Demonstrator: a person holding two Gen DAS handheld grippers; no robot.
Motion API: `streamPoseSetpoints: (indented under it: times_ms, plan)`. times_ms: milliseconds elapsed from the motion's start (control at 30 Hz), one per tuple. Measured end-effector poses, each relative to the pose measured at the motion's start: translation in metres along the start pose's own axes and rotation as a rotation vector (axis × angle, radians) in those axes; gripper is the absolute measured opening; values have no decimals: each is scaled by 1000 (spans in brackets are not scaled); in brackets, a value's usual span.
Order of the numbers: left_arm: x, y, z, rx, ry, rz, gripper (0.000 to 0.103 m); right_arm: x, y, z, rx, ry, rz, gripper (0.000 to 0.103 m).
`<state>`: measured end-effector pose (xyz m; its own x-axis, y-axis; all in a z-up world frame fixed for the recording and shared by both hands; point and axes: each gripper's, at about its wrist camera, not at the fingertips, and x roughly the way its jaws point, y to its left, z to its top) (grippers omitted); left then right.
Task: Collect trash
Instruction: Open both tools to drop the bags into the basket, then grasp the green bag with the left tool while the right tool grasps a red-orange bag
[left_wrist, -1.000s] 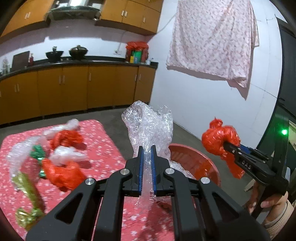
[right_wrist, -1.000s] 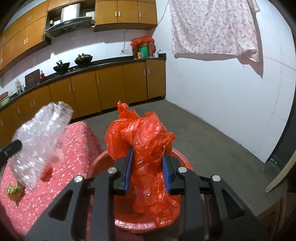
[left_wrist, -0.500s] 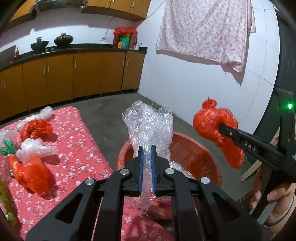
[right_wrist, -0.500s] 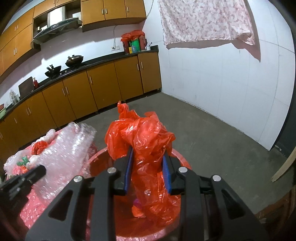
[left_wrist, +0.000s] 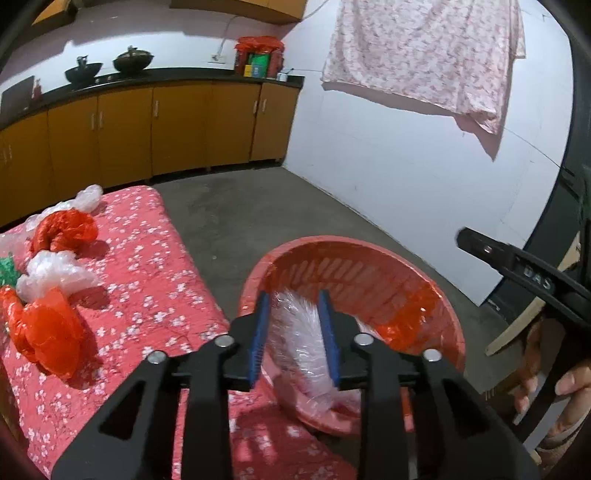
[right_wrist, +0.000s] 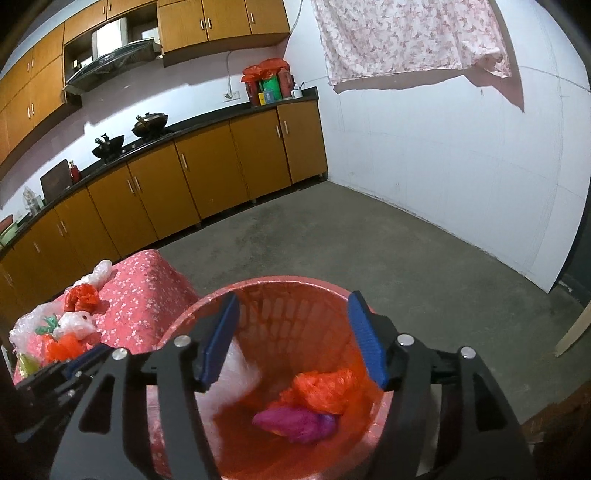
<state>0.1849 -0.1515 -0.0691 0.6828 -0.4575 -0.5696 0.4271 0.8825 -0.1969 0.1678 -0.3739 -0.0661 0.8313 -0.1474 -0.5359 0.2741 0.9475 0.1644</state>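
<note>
Two grippers hang over the red basket (right_wrist: 207, 299), and both have let go since a second ago. The left gripper (left_wrist: 293, 332), then clamped on a tall wad of bubble wrap (left_wrist: 303, 339), now has its jaws opening; the wrap is blurred, low between the blue pads and down inside the basket, and the pads do not appear to press it. In the right wrist view the same wrap shows as a white blur (right_wrist: 240, 373) against the basket's left wall.

The right gripper (right_wrist: 291, 332), then pinching a red bag, is opening too, its pads spread wide with nothing between them. The red bag (right_wrist: 325, 387) now lies at the bottom of the basket, touching a purple wad (right_wrist: 295, 422) just in front of it. In the left wrist view the right gripper's finger (left_wrist: 517, 262) juts in from the right edge, bare where the bag hung before, with a hand (left_wrist: 554, 391) below it.

Both views have tipped lower, so the basket fills more of each picture. On the flowered table (left_wrist: 147, 280) beside the basket more trash is left: two red bags (left_wrist: 62, 230) (left_wrist: 44, 328), clear wrap (left_wrist: 55, 273) between them and a green scrap (left_wrist: 9, 269) at the left edge.
</note>
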Motion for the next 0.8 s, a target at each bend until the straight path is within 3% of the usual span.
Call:
streamPoseSetpoints:
  times_ms: [100,167,400,500,700,800]
  plan:
    - [-8,7,0,-15,-8,18,29,-4,-2,-2,-5,0,-11,62]
    - [-16,11,0,-22,-20,34,37,-7,-2,-3,-14,-1,-18,64]
    - [-59,43,-12,-65,-59,139,48,-17,16,-9,-54,-13,-6,71]
    - [-84,59,-21,-68,-83,212,52,-19,29,-14,-64,-8,19,71]
    - [-144,110,-44,-116,-148,434,65,-23,69,-26,-113,6,75,71]
    - [-164,139,-60,-151,-136,521,69,-23,92,-33,-136,18,114,71]
